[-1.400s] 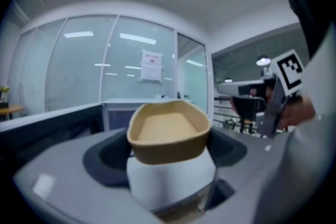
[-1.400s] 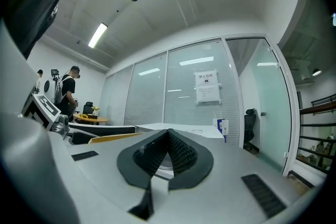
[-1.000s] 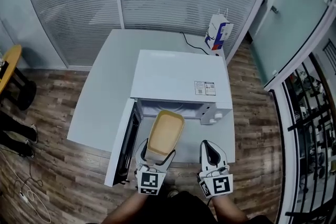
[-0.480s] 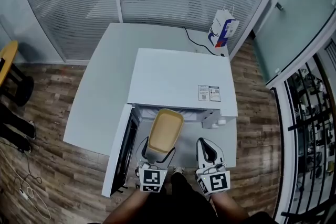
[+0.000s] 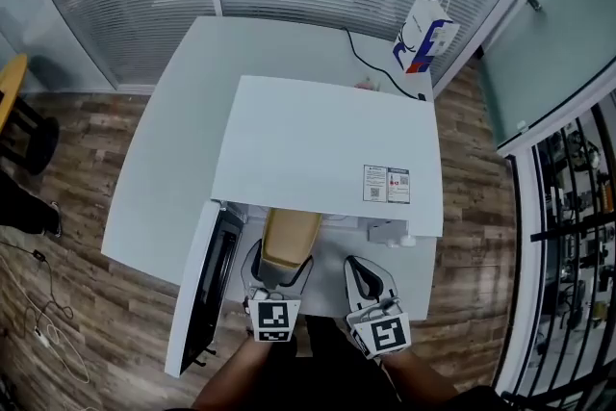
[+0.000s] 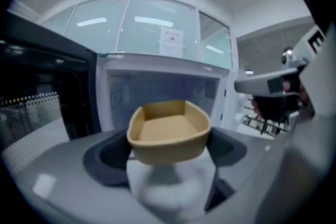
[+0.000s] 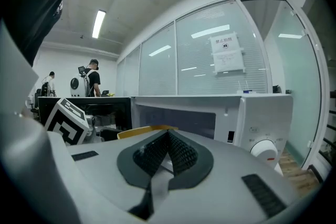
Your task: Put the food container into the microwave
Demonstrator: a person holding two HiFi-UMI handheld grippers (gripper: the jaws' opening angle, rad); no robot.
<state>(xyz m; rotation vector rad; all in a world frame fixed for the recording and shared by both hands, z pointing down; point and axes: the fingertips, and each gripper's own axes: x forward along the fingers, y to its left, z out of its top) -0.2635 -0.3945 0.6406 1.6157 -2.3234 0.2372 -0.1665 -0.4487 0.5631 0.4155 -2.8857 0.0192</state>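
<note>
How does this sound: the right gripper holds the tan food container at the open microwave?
Not quite. The left gripper holds the tan food container at the open microwave, as the left gripper view shows; the right gripper is shut on nothing.

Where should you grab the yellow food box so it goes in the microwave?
Grip the food container by its near short end, coming from the person's side, as the left gripper does. It is long and points into the open microwave, so its far end is free to slide in.
</note>
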